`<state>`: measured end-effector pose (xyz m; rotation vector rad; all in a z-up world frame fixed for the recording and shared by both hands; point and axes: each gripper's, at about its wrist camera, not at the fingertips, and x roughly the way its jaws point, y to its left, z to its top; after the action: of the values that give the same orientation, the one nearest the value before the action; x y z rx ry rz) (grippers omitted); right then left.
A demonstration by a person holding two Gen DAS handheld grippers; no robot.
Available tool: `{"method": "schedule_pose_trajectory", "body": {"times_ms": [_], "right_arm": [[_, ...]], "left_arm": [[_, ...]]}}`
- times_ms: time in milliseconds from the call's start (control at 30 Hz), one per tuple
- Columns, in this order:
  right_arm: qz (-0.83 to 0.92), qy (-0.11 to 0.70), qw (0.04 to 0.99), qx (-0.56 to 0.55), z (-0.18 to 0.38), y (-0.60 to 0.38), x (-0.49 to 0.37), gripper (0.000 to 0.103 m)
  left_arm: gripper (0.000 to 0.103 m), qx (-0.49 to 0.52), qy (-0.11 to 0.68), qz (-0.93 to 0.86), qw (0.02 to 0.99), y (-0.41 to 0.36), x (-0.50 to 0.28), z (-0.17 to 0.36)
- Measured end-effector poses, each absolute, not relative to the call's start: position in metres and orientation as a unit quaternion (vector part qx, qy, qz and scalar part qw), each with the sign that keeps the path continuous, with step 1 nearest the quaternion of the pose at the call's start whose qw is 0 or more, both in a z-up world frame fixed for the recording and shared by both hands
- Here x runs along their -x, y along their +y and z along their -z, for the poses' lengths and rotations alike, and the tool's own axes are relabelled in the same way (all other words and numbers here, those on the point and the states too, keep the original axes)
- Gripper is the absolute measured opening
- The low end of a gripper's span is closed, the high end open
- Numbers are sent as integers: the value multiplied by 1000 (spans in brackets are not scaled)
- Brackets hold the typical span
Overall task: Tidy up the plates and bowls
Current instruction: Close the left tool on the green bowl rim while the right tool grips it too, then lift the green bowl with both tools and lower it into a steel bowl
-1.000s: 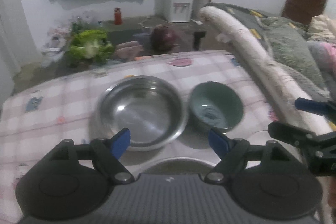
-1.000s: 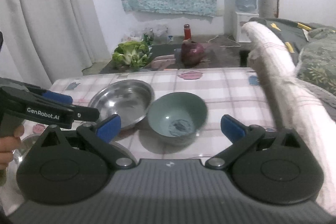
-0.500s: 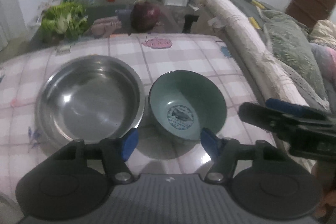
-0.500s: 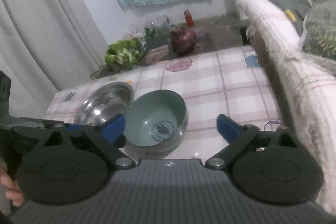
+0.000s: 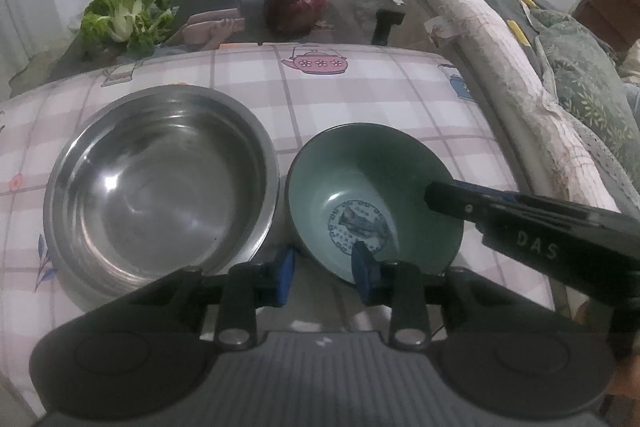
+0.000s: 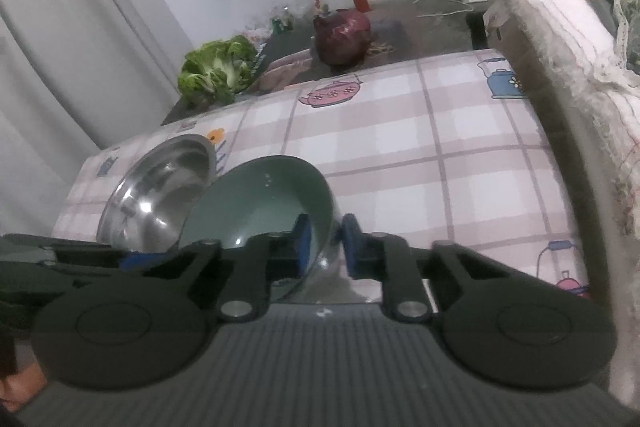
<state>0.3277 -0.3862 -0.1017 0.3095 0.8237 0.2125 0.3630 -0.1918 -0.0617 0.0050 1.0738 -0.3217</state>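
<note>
Two hand-held grippers are closing on one green bowl that is sitting on a checked tablecloth beside a steel basin.

The checked tablecloth (image 5: 360, 99) is filling the middle of both views; on it the steel basin (image 5: 160, 187) is lying at about 9 o'clock of the green bowl (image 5: 372, 203), the two rims touching or nearly so. The right gripper (image 6: 323, 247) is reaching in at the bowl's 3 o'clock edge, its tongs clamped on the rim, one blue pad inside and one outside. The left gripper (image 5: 326, 271) is straddling the bowl's rim at 6 o'clock, its tongs having just been narrowing; whether its pads are already pressing on the wall cannot be told. The bowl is tilting slightly in the right wrist view.
</note>
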Motion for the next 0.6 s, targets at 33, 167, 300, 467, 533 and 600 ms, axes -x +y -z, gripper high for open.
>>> {"method": "schedule_pose_trajectory", "body": {"times_ms": [33,167,300,467,533,600], "right_arm": [[-104,398,898,-152,102,-389,-327,12],[-99,402,899,-142,100,-401,-314,12],[-97,404,897,-151,100,-416,-303,13],[-102,410,889,-177,105,-424,-305,15],[-101,414,886,-182,108,-423,-307,16],[-101,417,884,-188,112,-422,-311,17]], "left_arm": [[32,-2,511,157,845,-193,-362,62],[32,0,519,185,835,-202,-354,61],[33,-9,514,199,834,-209,-349,61],[36,-26,519,196,831,-217,-354,67],[35,-33,520,191,832,-220,-357,70],[35,-37,523,189,830,-223,-359,73]]}}
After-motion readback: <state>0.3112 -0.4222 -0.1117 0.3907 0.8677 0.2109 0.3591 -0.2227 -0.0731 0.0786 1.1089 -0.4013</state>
